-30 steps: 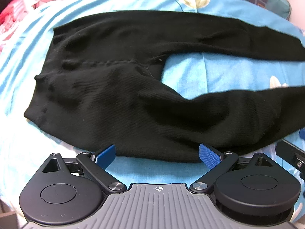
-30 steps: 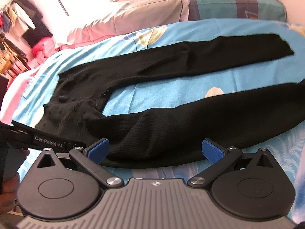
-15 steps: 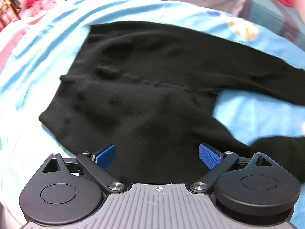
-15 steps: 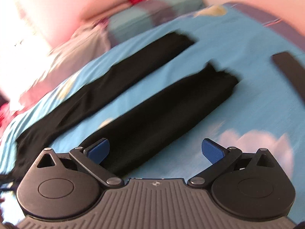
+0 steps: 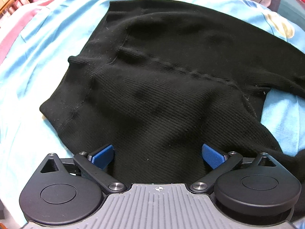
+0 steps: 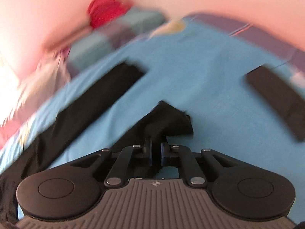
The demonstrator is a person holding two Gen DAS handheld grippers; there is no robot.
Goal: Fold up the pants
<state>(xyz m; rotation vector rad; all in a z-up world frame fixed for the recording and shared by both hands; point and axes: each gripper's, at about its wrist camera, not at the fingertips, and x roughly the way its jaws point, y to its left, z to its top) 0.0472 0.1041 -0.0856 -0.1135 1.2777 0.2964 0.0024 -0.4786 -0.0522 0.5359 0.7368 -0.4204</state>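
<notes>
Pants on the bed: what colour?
Black ribbed knit pants, plain, no print; clearest in the left wrist view.

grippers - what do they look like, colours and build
Both look alike. The left gripper has blue ridged finger pads on black linkage arms with silver pivot screws, two round black housings, and a grey ribbed body bearing a small crosshair mark. The right gripper shares that build. No cables or sleeves visible.

Left wrist view is sharp and evenly lit, you can even see the knit ribbing on the black pants (image 5: 171, 87), with the usual fisheye bending at the edges. Right wrist view is smeared with motion blur, blown out pinkish-white along the top and left, only the right gripper (image 6: 156, 150) crisp.
</notes>
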